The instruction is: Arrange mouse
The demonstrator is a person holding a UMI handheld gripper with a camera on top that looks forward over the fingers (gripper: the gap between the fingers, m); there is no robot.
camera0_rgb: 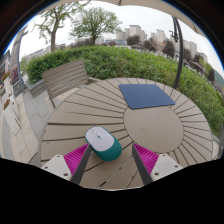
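Two pink-padded fingers of the tool (108, 160) stand spread wide, and nothing is pressed between them; the left pad (76, 157) and the right pad (146, 157) each keep a clear gap from what lies in the middle. Reading from the left, a wooden chair (62, 78) stands off the bench's edge, with a strip of paving beside it. Next comes the round slatted bench (160, 130) itself, and on it, between the fingertips and just ahead of them, sits the mouse (101, 142), white on top with a teal-green side. Its long axis runs slightly skewed, from near-right to far-left, so it does not lie square to the fingers. Beyond it and to the right, well apart, lies a dark blue mouse mat (146, 96), flat on the slats.

My judgement is that the coming move turns on that relation: the mouse is already within the open fingers, and the mat lies forward and right of it, so closing and then carrying that way looks the likely course.

Near ends of both fingers are cut off, and whether the mouse has a cable I cannot make out. A hedge (120, 60) and buildings lie behind.
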